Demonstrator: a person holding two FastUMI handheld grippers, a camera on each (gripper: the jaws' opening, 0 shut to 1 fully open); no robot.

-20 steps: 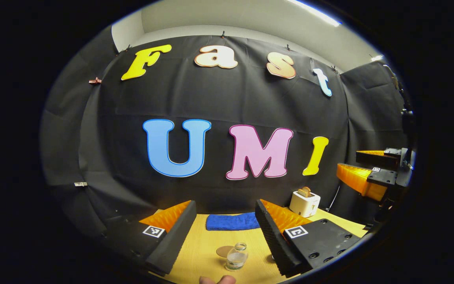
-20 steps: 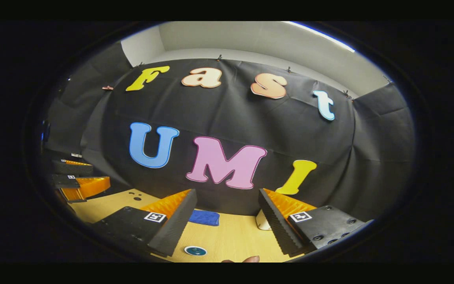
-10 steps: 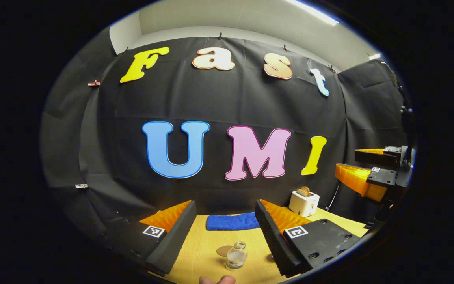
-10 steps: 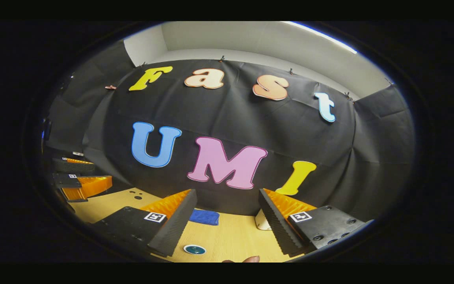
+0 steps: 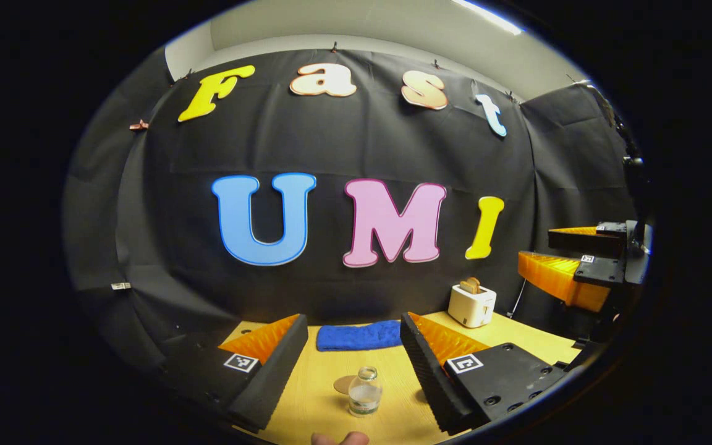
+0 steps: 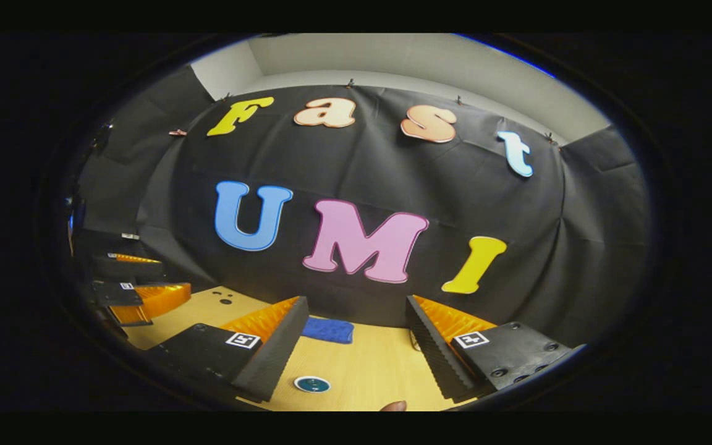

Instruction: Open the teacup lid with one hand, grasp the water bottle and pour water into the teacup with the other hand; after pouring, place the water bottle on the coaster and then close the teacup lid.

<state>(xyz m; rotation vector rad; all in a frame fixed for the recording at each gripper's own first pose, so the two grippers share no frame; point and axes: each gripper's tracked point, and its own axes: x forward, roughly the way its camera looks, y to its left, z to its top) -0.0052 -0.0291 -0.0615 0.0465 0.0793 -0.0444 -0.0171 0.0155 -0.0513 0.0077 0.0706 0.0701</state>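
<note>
Both grippers gape wide, holding nothing. The bottle [image 5: 364, 391] stands low centre between the left gripper [image 5: 350, 337] fingers, coaster [image 5: 345, 384] touching behind. The lid [image 6: 312, 384] lies low centre before the right gripper [image 6: 353, 315]; the cup is hidden.

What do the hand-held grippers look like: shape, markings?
Left hand-held gripper: two wedge-shaped fingers with ridged inner faces, mounted on dark plates; each plate carries a small square black-and-white marker, and the right-hand plate shows screw holes. Right hand-held gripper is the same build, with a marker on each plate. No cables or sleeves visible; a fingertip peeks in at the bottom edge.
</note>
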